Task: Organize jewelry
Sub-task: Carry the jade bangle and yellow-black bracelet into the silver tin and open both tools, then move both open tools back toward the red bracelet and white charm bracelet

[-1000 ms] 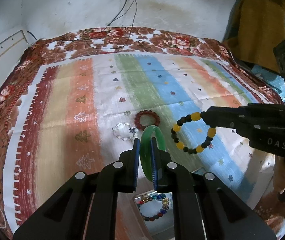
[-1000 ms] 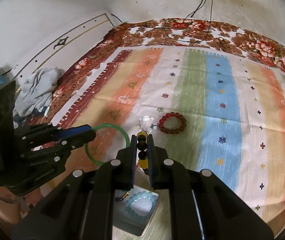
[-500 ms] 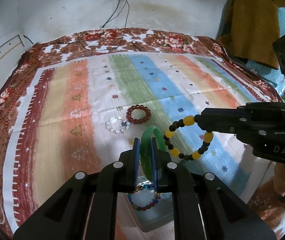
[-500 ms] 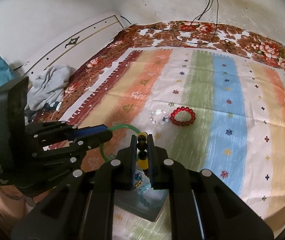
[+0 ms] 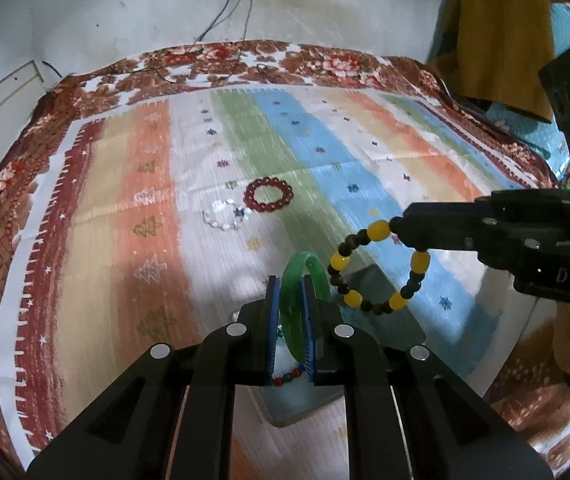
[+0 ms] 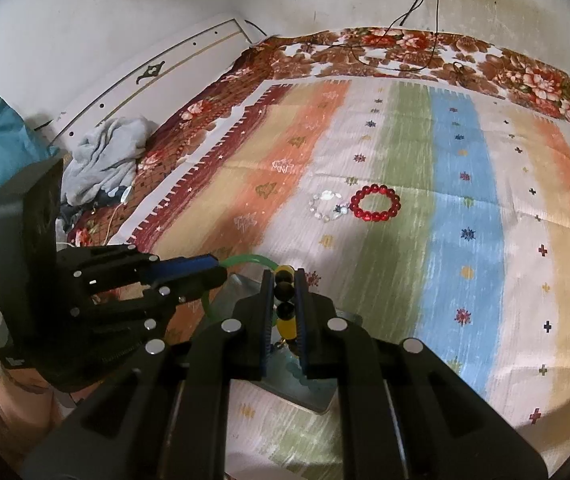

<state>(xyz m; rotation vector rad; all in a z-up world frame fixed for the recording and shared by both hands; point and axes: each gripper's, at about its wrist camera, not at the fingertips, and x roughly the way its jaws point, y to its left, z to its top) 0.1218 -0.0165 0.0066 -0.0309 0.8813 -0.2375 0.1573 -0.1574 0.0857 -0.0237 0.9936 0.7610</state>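
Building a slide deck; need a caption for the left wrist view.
Left gripper clamps green bangle; right gripper holds yellow-and-black bracelet.

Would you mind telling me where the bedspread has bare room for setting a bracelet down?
Bare cloth lies right of the red bead bracelet, across the blue and orange stripes, and left of the clear bead bracelet. It is crowded by the grey tray, where both loaded grippers hang.

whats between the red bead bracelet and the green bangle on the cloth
Only bare striped cloth; the clear bead bracelet lies beside the red bead bracelet, off that line to the green bangle. Left wrist view.
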